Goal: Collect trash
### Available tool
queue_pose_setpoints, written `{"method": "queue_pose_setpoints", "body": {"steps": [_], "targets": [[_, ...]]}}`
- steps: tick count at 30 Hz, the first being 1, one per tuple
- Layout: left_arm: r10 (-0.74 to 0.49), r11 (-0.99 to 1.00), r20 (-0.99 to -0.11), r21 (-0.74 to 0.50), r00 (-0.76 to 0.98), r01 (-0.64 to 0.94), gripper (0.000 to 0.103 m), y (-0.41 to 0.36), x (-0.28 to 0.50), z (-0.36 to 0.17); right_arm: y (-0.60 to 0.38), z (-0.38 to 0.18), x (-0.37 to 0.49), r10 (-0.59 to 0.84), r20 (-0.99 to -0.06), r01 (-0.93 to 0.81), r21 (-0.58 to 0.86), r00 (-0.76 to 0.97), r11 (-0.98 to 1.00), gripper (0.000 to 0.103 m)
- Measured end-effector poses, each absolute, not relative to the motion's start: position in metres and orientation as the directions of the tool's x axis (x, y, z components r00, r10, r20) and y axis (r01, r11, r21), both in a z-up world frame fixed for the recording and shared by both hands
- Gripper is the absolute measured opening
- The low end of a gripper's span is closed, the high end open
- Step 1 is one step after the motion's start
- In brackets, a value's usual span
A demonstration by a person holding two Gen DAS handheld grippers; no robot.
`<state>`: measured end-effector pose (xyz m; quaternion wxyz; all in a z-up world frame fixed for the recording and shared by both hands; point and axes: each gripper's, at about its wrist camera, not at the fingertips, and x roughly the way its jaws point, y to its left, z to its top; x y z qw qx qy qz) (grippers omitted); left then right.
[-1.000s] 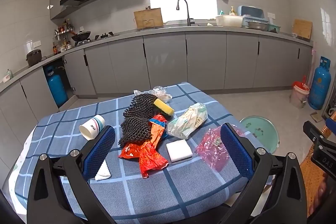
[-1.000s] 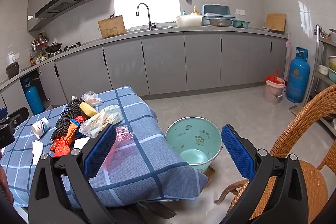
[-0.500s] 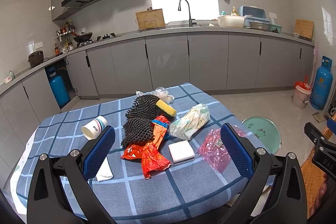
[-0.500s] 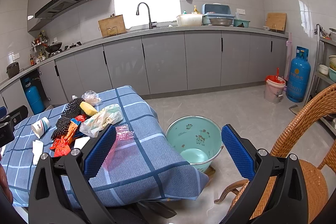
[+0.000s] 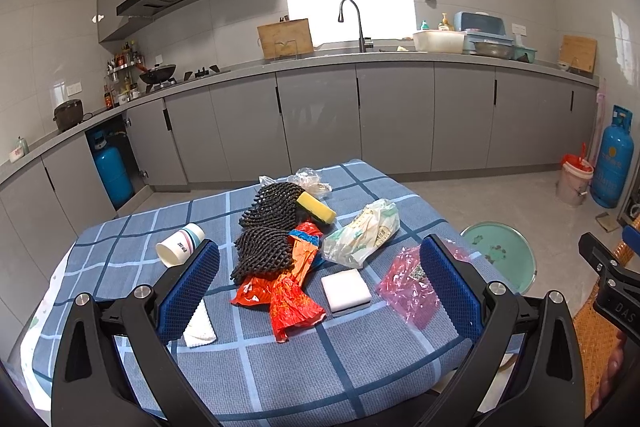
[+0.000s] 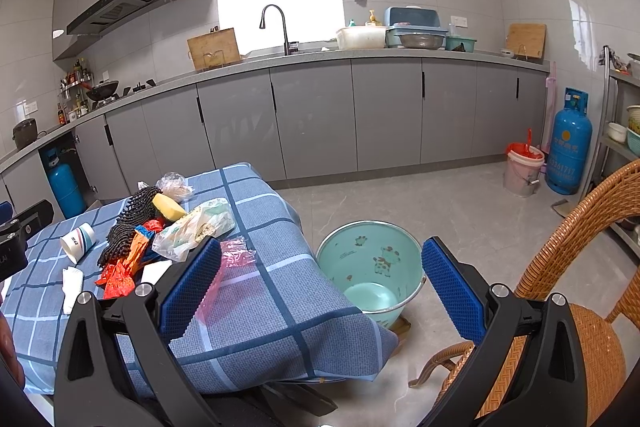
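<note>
My left gripper (image 5: 320, 287) and right gripper (image 6: 320, 287) both gape wide, empty. The pink plastic wrapper (image 5: 412, 287), lower right on the tablecloth (image 5: 280, 367), looks light, crinkly; I'd pinch its bunched middle.

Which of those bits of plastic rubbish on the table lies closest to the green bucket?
The pink plastic bag, lying at the table edge nearest the green bucket. The whitish printed bag and the clear crumpled bag lie farther back.

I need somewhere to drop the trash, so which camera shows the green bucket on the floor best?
The right wrist view: the green bucket shows its whole rim, inner wall and bottom beside the table. The left wrist view shows only part of its rim beyond the table edge.
</note>
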<state>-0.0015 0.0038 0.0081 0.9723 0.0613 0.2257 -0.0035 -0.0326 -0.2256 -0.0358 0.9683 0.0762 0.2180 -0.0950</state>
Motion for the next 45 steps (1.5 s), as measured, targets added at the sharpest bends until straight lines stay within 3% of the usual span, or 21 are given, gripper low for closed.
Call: {"method": "queue_pose_setpoints", "body": {"steps": [45], "targets": [[0.050,0.991,-0.445,0.134,0.894,0.012,0.099,0.011,0.000,0.003,-0.214,-0.046,-0.027,-0.130,-0.446,0.196,0.106,0.886,0.975,0.099]]}}
